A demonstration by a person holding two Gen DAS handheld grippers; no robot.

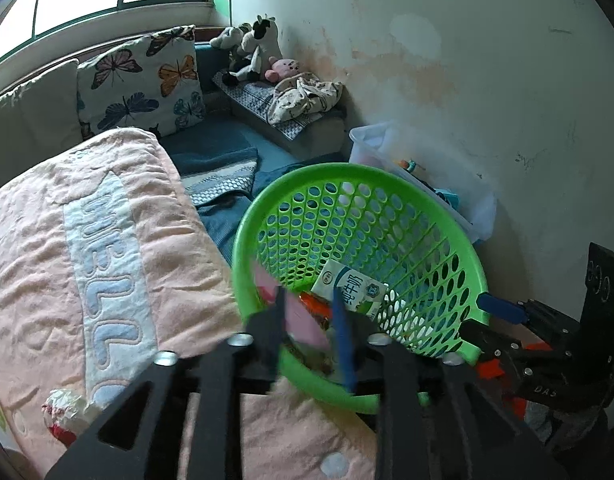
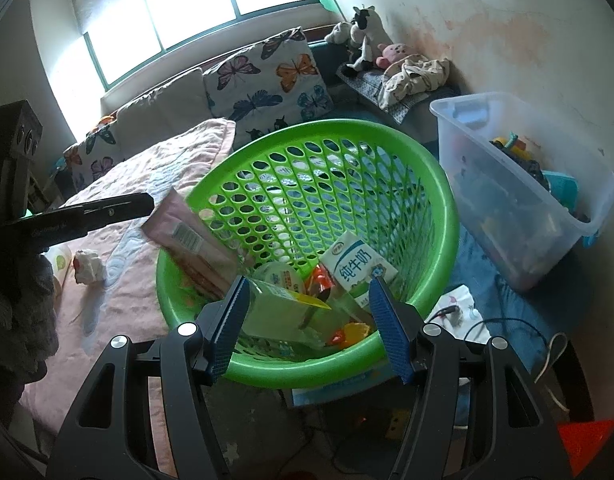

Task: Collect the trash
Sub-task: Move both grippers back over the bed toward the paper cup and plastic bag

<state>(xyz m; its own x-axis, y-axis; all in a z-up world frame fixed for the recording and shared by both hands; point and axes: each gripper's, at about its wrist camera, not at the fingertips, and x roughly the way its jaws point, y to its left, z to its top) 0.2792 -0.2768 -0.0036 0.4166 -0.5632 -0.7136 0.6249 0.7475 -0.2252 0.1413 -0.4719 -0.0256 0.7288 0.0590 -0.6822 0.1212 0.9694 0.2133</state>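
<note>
Pink wrapper (image 2: 187, 236) — dropping into basket (image 2: 439, 184), off left claw (image 1: 309, 320).

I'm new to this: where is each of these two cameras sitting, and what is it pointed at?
Left wrist view: sits on the left hand-held gripper, looking down over the green basket and pink blanket; its own fingers show.
Right wrist view: sits on the right hand-held gripper, holding the basket's near rim; its fingers show.
Shared: basket, milk carton, butterfly pillow.

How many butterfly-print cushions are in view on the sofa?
2. One large butterfly cushion stands against the sofa back near the stuffed toys; a second butterfly cushion sits at the left end behind the pink blanket. More may be hidden.
</note>
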